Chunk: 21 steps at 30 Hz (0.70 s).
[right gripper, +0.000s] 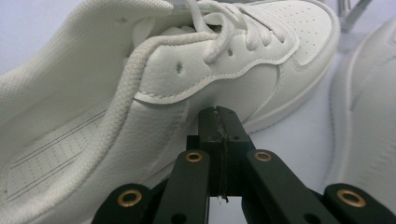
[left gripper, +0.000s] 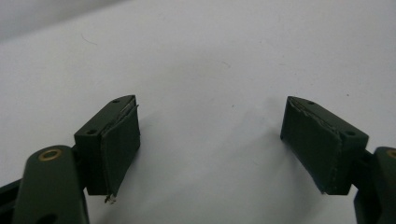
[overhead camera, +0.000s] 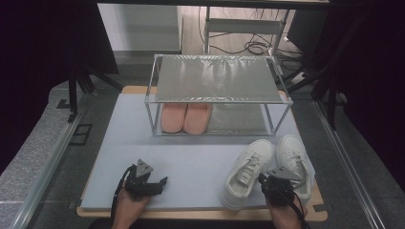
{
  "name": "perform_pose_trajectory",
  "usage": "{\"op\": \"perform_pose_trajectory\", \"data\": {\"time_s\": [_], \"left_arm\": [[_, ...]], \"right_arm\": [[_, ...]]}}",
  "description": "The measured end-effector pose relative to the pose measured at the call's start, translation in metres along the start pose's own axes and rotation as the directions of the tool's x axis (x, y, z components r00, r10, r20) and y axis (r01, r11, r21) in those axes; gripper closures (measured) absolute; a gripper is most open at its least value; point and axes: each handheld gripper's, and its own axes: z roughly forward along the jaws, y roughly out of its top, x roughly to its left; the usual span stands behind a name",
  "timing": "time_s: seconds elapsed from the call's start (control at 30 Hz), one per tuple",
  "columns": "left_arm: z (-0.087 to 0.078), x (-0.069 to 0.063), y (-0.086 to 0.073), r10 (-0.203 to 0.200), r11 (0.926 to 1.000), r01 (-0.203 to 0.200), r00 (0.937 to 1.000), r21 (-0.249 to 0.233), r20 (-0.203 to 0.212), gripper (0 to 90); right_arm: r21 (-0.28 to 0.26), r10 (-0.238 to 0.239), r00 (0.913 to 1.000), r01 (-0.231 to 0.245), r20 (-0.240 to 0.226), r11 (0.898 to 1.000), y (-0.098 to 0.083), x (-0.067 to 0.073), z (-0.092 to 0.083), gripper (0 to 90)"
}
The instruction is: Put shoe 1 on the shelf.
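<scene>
Two white sneakers lie on the pale mat [overhead camera: 191, 160] at the front right, one [overhead camera: 246, 171] to the left of the other [overhead camera: 292, 153]. My right gripper [overhead camera: 265, 180] sits between their heels, shut with nothing between its jaws. In the right gripper view the closed tips [right gripper: 218, 116] rest close against the outer side of the near sneaker [right gripper: 163, 88], below its lace eyelets; whether they touch it is unclear. The second sneaker [right gripper: 369, 116] lies at the right edge. My left gripper [overhead camera: 161, 182] lies low over the mat at the front left, open and holding nothing [left gripper: 210, 135].
A metal-framed shelf rack [overhead camera: 217, 78] stands at the back of the mat, with a pair of pink slippers [overhead camera: 185, 118] on the left of its lower level. Aluminium rails run along both sides of the table. Cables lie on the floor behind.
</scene>
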Motion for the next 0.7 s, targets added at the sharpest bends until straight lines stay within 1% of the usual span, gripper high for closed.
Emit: {"op": "perform_pose_trajectory", "data": {"time_s": [0.17,0.33,0.57,0.7], "left_arm": [[0.000,0.000,0.000,0.000,1.0000,0.000,1.0000,0.000,0.000,19.8],[0.000,0.000,0.000,0.000,1.0000,0.000,1.0000,0.000,0.000,19.8],[0.000,0.000,0.000,0.000,1.0000,0.000,1.0000,0.000,0.000,19.8],[0.000,0.000,0.000,0.001,1.0000,-0.001,1.0000,0.000,0.000,19.8]], "right_arm": [[-0.011,-0.003,0.9996,0.002,-0.029,1.000,0.004,0.008,0.007,89.8],[-0.019,-0.021,0.9974,0.020,-0.069,1.000,0.009,0.017,0.014,89.7],[-0.029,-0.047,0.9910,0.043,-0.125,0.999,0.014,0.027,0.022,89.7],[-0.029,-0.053,0.9870,0.049,-0.152,0.998,0.016,0.029,0.024,89.6]]}}
